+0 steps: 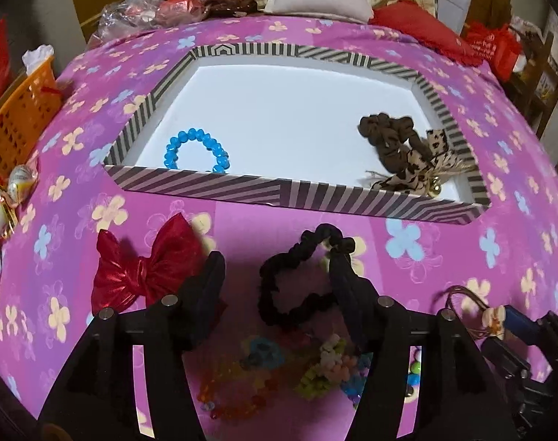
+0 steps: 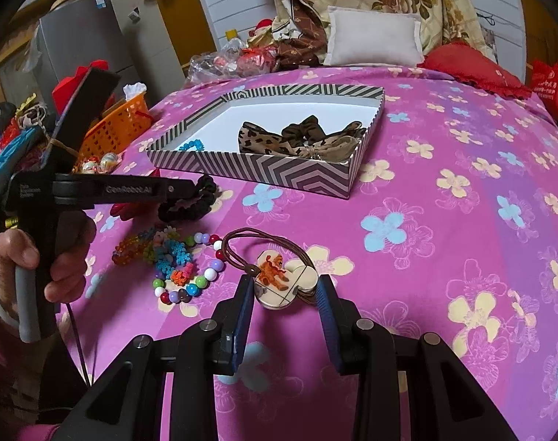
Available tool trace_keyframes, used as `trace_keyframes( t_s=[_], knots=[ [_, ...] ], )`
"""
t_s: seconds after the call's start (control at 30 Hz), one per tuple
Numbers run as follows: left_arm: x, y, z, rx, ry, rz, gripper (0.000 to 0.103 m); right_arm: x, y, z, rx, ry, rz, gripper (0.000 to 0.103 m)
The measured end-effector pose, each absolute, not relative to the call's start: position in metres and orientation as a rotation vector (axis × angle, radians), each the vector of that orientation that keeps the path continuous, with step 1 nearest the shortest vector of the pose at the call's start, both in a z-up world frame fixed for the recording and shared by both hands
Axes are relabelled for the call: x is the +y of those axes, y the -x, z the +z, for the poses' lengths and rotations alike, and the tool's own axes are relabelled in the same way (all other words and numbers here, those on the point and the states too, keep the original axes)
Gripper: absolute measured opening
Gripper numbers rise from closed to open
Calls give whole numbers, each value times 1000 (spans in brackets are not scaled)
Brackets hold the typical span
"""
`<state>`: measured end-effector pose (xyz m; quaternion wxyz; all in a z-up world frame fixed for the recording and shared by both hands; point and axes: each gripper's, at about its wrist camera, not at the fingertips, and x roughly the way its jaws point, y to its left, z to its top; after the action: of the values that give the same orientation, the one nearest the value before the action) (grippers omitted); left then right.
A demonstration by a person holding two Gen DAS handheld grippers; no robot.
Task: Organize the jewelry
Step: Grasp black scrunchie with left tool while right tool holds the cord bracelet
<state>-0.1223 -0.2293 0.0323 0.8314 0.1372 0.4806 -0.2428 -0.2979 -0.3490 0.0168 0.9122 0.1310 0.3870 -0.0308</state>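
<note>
Jewelry lies scattered over a bed with a pink flowered bedspread [image 2: 444, 139], and a striped box [image 2: 279, 174] sits toward the far side. Inside the box, a blue bead bracelet [image 1: 196, 150] rests at the left, while a brown scrunchie [image 1: 385, 136] and a leopard-print bow [image 1: 415, 169] lie together at the right.

The left claw [image 1: 277, 268] is released, its fingers spread on either side of a black scrunchie [image 1: 297, 279] lying on the bedspread just near of the box; whether the right finger touches the fabric cannot be told. A red bow [image 1: 146, 268] lies just left of that claw. Near of the scrunchie sits a heap of colourful bead bracelets [image 2: 176, 261].

The right claw [image 2: 284, 286] is also released, its blue-padded fingers flanking a mouse-shaped charm on a brown hair tie [image 2: 275, 272], which rests on the bedspread right of the bead heap. An orange basket [image 2: 117, 125] stands beyond the bed's left edge.
</note>
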Motion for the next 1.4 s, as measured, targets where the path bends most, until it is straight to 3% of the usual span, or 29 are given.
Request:
trace_keyframes(
  t_s=[0.1, 0.13, 0.17, 0.2, 0.27, 0.87, 1.4],
  knots=[
    [-235, 120, 23, 1045, -310, -505, 59, -348, 297, 17, 800, -266, -60, 33],
    [-237, 119, 20, 1054, -309, -506, 54, -348, 297, 17, 800, -263, -60, 33],
    [-237, 118, 18, 1065, -302, -511, 41, -347, 297, 17, 800, -261, -60, 33],
    [-237, 117, 19, 1061, -288, -521, 36, -347, 297, 17, 800, -261, -61, 33],
    [-237, 117, 22, 1073, -287, -531, 9, -348, 298, 16, 801, -263, -62, 33],
    [-215, 134, 87, 967, -218, -596, 5, -338, 302, 28, 762, -245, -46, 33],
    [-209, 143, 136, 838, -252, -546, 5, -326, 292, 78, 693, -194, -52, 33]
  ],
)
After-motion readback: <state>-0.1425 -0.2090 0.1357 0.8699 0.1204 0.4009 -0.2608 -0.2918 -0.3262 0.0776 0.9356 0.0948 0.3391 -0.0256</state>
